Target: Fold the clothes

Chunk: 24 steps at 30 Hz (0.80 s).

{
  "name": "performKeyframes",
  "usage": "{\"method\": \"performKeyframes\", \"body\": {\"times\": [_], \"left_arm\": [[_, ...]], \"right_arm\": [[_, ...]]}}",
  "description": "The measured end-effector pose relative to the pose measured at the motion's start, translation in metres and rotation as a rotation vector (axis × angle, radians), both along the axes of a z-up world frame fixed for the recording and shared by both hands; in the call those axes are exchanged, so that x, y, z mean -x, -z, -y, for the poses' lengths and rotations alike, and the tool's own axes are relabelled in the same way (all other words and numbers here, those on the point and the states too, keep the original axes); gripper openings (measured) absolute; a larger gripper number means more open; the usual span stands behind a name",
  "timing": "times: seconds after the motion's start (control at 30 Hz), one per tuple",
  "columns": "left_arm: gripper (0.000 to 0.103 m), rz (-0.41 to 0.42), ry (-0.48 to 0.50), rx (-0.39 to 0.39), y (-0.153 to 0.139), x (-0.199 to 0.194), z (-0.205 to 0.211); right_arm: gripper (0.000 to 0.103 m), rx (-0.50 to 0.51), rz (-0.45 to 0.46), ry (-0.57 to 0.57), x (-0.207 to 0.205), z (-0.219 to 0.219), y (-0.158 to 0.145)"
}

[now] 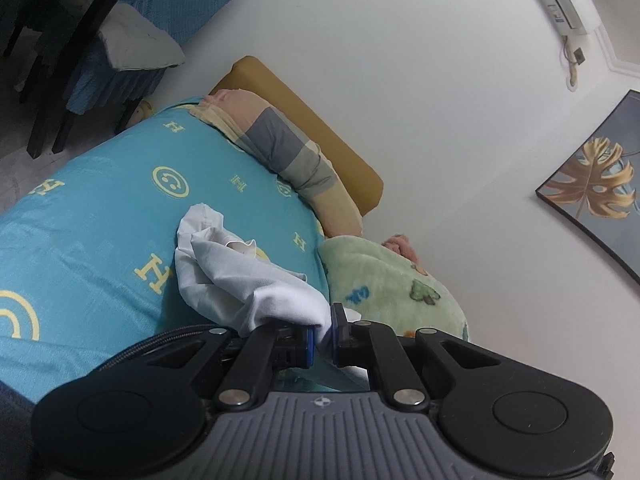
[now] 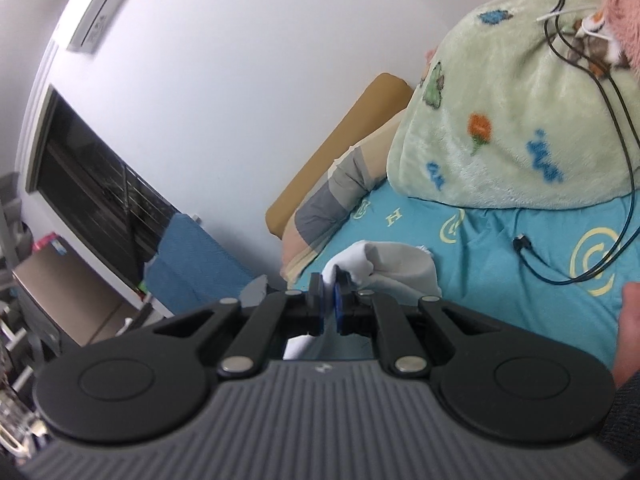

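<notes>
the left tool (image 1: 323, 334) is pinching a bunched edge of the white cloth (image 1: 224, 276), and the right tool (image 2: 329, 300) is pinching another bunch of the cloth (image 2: 394, 268). the cloth is lying crumpled on the bed (image 1: 100, 200), near the green blanket (image 2: 512, 120). the grips are looking shallow, so an edge could be slipping out if pulled apart hard. the black cable (image 2: 532, 256) is trailing close on the right and could be snagging. no containers are showing.

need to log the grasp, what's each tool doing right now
Left tool: closed on the white garment.
Right tool: closed on the same white garment.
</notes>
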<state>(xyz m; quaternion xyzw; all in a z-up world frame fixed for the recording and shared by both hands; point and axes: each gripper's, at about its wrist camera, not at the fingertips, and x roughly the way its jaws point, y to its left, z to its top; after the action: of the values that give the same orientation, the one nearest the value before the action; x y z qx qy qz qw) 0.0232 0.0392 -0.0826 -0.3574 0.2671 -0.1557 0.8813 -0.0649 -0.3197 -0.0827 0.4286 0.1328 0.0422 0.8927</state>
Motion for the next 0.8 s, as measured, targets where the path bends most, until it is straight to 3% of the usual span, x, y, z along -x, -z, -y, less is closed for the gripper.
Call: {"method": "performKeyframes", "body": {"times": [0.43,0.57,0.7,0.8], "left_arm": [[0.009,-0.077,-0.004,-0.054,-0.017,-0.052,0.005],[0.009,-0.101,-0.005,-0.070,-0.022,-0.069,0.006],[0.009,-0.142,-0.022,-0.125,-0.029,-0.125,0.017],[0.009,-0.183,-0.057,-0.092,-0.017,-0.169,0.017]], "right_arm": [[0.008,0.034,-0.062,0.017,-0.020,-0.005,0.005],[0.008,0.045,-0.102,0.018,-0.052,-0.005,-0.016],[0.008,0.093,-0.208,0.049,-0.109,-0.009,-0.028],[0.008,0.086,-0.253,0.062,-0.154,-0.007,-0.027]]}}
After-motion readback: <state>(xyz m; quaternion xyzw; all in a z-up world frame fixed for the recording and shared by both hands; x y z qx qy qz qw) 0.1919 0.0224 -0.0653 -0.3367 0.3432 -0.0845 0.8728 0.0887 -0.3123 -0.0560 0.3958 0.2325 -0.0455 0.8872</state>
